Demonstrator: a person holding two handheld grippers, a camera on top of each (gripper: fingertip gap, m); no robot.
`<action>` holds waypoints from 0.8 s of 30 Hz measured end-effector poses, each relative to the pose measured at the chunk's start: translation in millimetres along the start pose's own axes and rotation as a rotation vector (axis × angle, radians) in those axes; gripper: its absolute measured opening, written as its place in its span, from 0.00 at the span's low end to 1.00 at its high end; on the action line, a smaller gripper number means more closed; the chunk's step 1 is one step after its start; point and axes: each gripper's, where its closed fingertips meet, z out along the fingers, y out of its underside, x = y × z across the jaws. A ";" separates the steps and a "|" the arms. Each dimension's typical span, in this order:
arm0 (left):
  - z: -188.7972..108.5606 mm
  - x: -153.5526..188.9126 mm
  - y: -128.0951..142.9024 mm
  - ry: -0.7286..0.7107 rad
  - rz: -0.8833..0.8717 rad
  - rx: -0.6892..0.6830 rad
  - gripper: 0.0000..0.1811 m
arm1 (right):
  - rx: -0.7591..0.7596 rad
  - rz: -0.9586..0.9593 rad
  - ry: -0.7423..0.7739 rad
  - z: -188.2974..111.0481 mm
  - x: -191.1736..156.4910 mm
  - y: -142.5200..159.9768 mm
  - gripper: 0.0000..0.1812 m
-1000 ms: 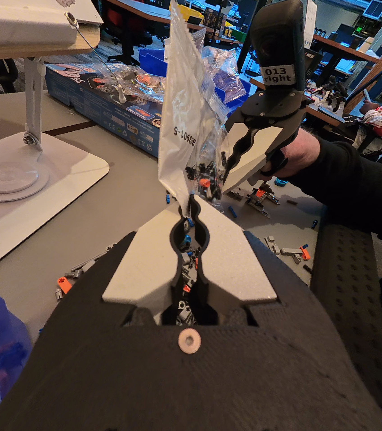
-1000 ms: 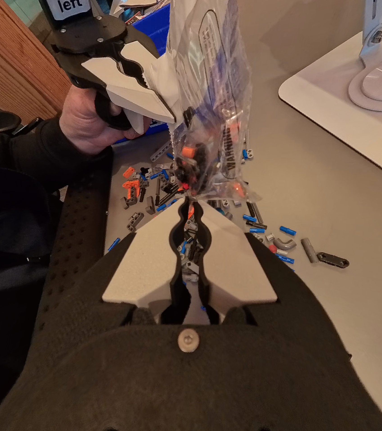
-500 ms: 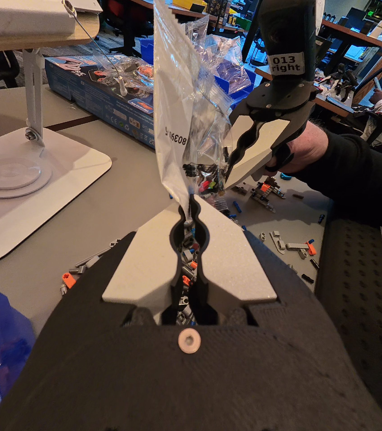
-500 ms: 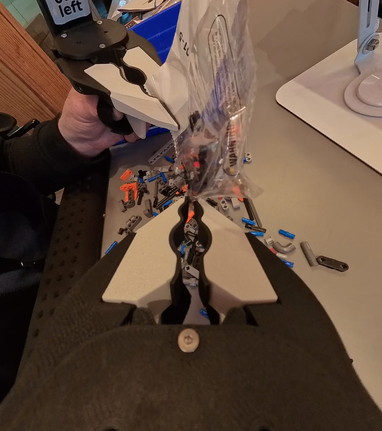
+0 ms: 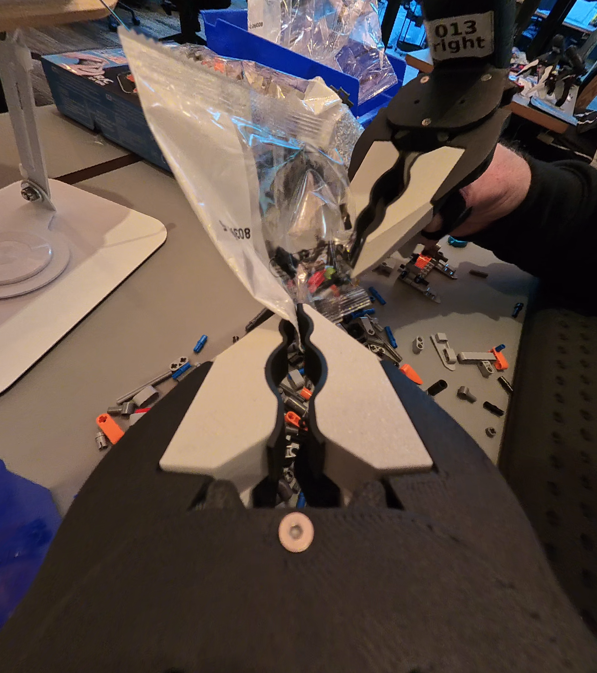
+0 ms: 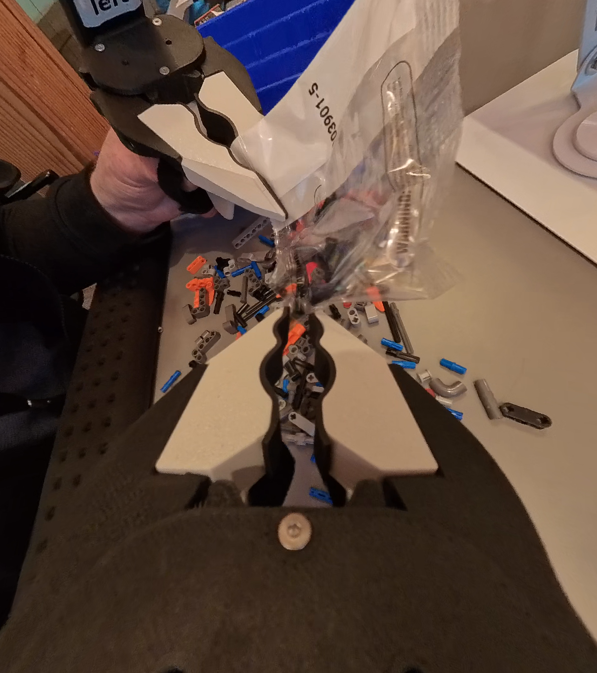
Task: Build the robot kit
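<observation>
A clear and white plastic bag (image 5: 238,174) with a few small plastic building parts inside hangs above the grey table. It also shows in the right wrist view (image 6: 359,174). My left gripper (image 5: 299,309) is shut on one lower corner of the bag. My right gripper (image 6: 299,309) is shut on the other lower corner. Each gripper shows in the other's view, the right (image 5: 357,262) and the left (image 6: 279,215), pinching the bag. A pile of loose blue, grey, black and orange parts (image 6: 249,287) lies on the table below the bag.
A white stand base (image 5: 34,266) sits at the left, also seen in the right wrist view (image 6: 563,174). A blue box (image 5: 107,109) and a blue bin (image 5: 289,62) with other bags stand behind. A small part assembly (image 5: 424,269) and a dark perforated mat (image 5: 563,437) lie at the right. Tip to tip, the grippers are about 6 centimetres apart.
The bag has tilted over toward the left side of the left wrist view and dropped lower. Both grippers keep their hold on its corners.
</observation>
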 end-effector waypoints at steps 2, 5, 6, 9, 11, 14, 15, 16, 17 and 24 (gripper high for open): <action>0.2 -0.8 0.6 -0.011 0.010 0.000 0.00 | -0.003 -0.024 0.019 -0.6 1.2 0.4 0.02; -0.2 -0.5 -0.7 -0.014 0.023 0.009 0.00 | 0.019 -0.016 0.001 -2.1 -0.8 -2.8 0.05; 0.0 -1.1 -0.9 -0.020 0.026 0.012 0.00 | 0.018 -0.008 -0.003 -2.4 -0.5 -2.5 0.05; -0.4 -1.5 -2.8 -0.024 0.028 0.025 0.00 | 0.027 0.015 -0.013 -3.8 1.5 -2.5 0.08; -0.9 -1.1 -5.1 -0.025 0.032 0.040 0.00 | 0.040 0.025 -0.020 -5.7 2.4 -3.7 0.04; -1.3 0.1 -6.9 -0.016 0.024 0.056 0.00 | 0.042 0.017 -0.017 -8.0 2.8 -4.1 0.00; -1.3 0.3 -7.1 -0.012 0.018 0.059 0.00 | 0.044 0.018 -0.019 -8.5 2.6 -4.5 0.00; -1.6 0.6 -8.0 -0.009 0.014 0.063 0.00 | 0.046 0.020 -0.022 -9.0 2.3 -4.7 0.00; -2.1 0.7 -8.8 -0.007 0.012 0.068 0.00 | 0.047 0.023 -0.026 -9.2 2.2 -4.9 0.00; -0.6 2.7 -7.7 0.013 -0.014 0.066 0.00 | 0.049 0.065 -0.077 -10.1 -1.5 -4.1 0.02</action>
